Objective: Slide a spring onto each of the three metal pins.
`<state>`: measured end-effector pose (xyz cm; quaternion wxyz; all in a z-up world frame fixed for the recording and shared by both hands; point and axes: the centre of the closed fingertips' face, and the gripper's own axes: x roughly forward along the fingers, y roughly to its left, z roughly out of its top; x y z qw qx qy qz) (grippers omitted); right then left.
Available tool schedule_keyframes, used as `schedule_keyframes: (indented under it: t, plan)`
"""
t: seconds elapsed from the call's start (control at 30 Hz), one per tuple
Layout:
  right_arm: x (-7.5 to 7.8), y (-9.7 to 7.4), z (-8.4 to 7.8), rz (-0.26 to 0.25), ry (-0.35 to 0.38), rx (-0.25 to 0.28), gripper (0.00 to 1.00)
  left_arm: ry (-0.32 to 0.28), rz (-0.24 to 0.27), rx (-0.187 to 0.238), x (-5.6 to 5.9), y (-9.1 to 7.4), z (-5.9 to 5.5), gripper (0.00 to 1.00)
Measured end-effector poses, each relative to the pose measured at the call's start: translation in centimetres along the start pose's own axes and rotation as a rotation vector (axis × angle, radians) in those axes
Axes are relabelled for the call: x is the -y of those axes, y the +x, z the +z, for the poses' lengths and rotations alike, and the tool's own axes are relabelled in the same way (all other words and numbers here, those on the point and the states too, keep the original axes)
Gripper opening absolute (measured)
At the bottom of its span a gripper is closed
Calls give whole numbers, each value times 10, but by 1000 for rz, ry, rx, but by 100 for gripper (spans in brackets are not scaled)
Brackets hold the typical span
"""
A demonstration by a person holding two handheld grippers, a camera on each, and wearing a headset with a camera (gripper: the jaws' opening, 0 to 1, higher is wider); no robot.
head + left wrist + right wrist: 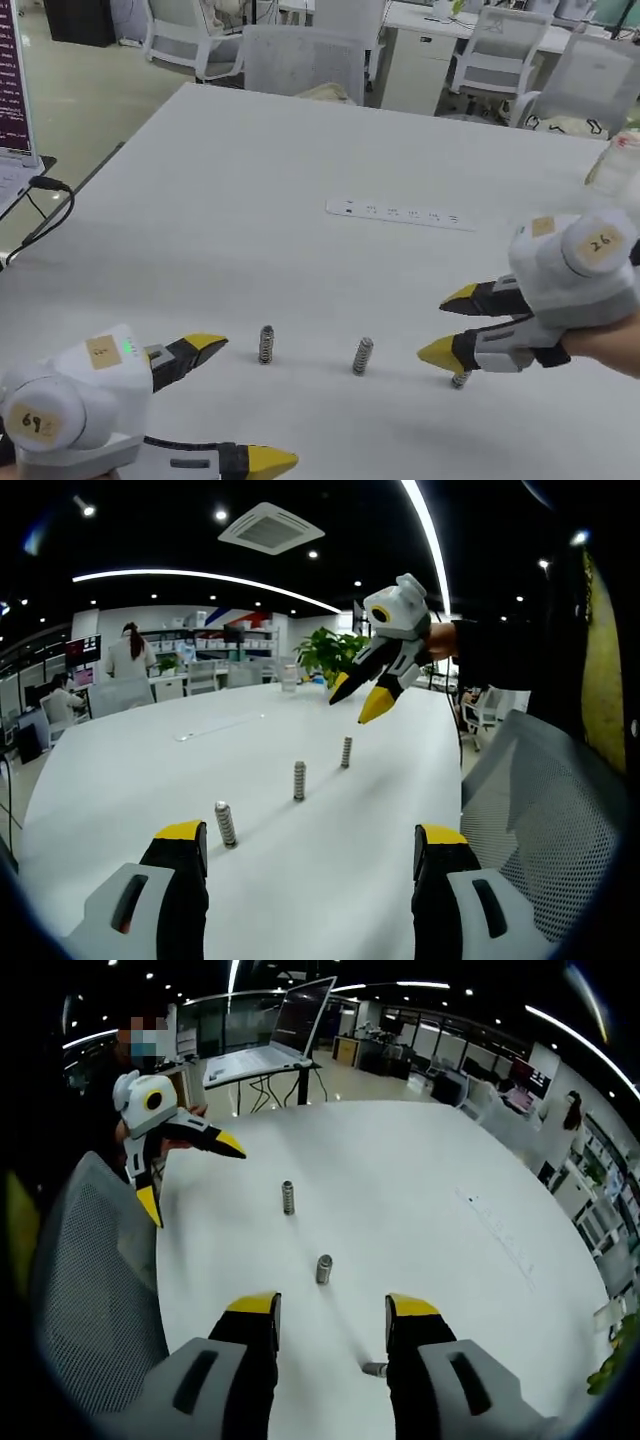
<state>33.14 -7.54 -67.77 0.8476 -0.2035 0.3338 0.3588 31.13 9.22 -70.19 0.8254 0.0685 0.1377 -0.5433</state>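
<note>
a white table [300,170] seen from above, with three small coil springs standing in a row near me: the first spring [266,344], the second spring [363,356] and the third spring [461,379]. each seems to sit over one of the pins, though the pins are too small to make out inside the coils. my left gripper [238,402] hovers just beside the first spring, jaws wide apart and holding nothing. my right gripper [448,325] hangs above the third spring, jaws parted and empty, its lower tip close to the coil; i cannot tell if it touches. i judge the third spring to be the one in hand, as it is partly hidden behind that tip. to do this well i would check it sits fully down and upright, press gently from above with one tip, then lift straight away so nothing topples.
</note>
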Motion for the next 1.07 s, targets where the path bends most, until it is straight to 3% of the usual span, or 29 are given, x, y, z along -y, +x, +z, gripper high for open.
schedule_keyframes:
  t: [0.27,0.7,1.07]
  plan:
    - [4,-18,-29,-45,62,64,43,-13,24,2,2,-2,-1,82]
    - [2,-30,-56,-110,99,153,54,-17,54,-2,-5,-5,-7,84]
    - [-3,-22,-88,-127,168,208,69,-26,68,-3,-5,0,-10,85]
